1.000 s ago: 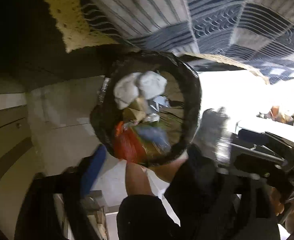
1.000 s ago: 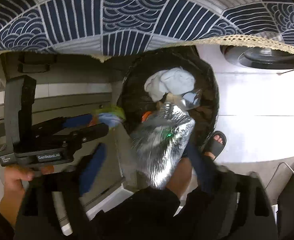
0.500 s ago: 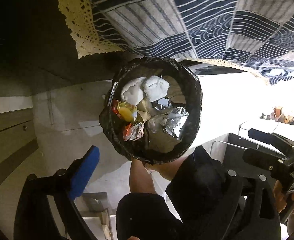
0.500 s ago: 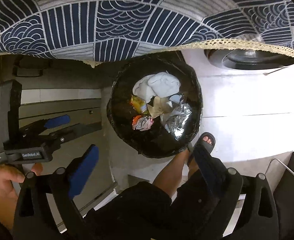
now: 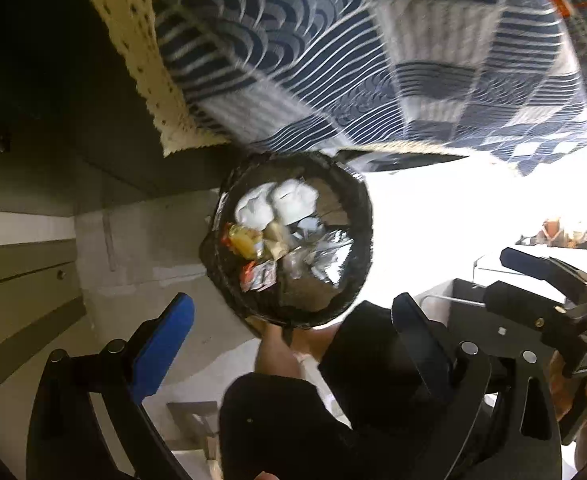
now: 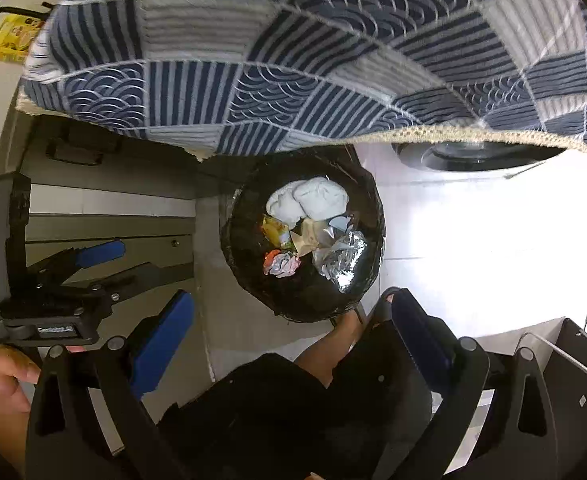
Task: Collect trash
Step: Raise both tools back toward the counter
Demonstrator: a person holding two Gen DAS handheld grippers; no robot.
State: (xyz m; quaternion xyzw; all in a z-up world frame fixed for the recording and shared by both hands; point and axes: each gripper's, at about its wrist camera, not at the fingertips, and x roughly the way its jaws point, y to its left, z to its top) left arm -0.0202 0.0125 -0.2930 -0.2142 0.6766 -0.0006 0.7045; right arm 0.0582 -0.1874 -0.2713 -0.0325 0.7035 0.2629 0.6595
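A round trash bin [image 5: 357, 216] lined with a black bag stands on the floor below both grippers; it also shows in the right wrist view [image 6: 249, 280]. Inside lie white crumpled tissues [image 6: 313, 198], a yellow-orange wrapper [image 6: 275, 230], a red-white crumpled wrapper [image 6: 281, 266] and a silver foil bag [image 6: 343, 258]. My left gripper [image 5: 289, 320] is open and empty above the bin. My right gripper [image 6: 289, 316] is open and empty above the bin too. The left gripper also appears at the left of the right wrist view [image 6: 109, 260].
A table with a blue-and-grey patterned cloth [image 6: 293, 60] with a lace hem overhangs the bin. The person's leg and sandalled foot [image 6: 357, 320] stand beside the bin. A washing machine door [image 6: 477, 156] is at the right. A dark rack [image 6: 565, 356] stands at lower right.
The silver foil bag and the colourful wrapper have dropped from my grippers into the bin. Both grippers have opened and risen away from the bin.
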